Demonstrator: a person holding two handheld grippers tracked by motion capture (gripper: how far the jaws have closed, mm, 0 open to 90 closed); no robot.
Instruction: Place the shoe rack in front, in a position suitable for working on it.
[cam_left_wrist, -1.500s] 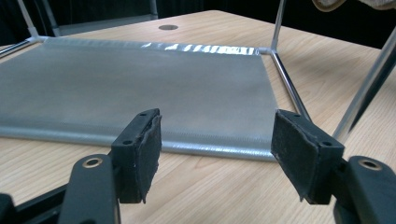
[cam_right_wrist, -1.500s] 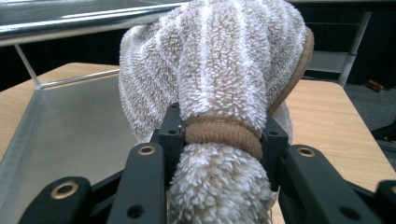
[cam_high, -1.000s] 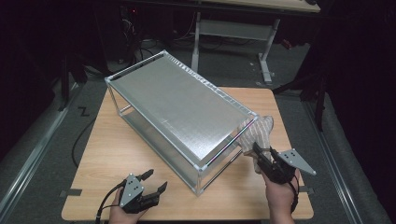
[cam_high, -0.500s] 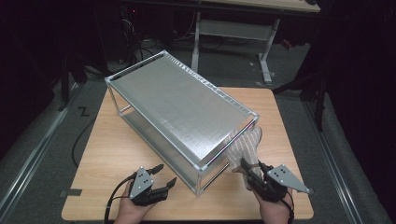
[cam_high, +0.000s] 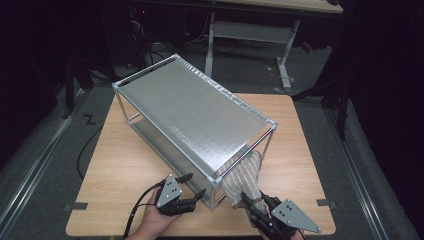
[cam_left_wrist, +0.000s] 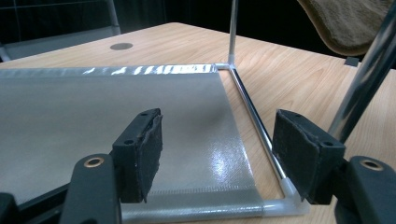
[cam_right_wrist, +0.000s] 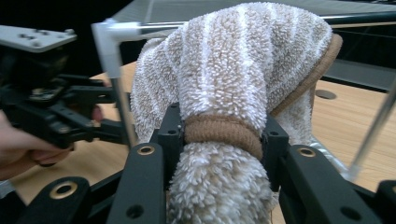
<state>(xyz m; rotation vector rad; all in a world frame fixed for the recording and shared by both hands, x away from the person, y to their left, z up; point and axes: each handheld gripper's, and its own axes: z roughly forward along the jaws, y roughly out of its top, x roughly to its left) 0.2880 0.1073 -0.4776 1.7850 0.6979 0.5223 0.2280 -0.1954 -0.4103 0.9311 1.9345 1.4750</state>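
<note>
Black claw (cam_left_wrist: 217, 158) jaws – brass-ringed screws – grey three-cornered plate (cam_high: 292, 215), trailing black cable (cam_high: 137, 205).

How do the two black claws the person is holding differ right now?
The left claw stands open with nothing between its pads, low at the near corner of the silver metal-framed shelf rack. The right claw is shut on a bunched beige-and-white striped terry towel, held up by the rack's end. Both are black, two-jawed and hand-held.

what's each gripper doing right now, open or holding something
Left gripper: open, nothing between its jaws.
Right gripper: shut on the beige and white striped terry towel.
</note>
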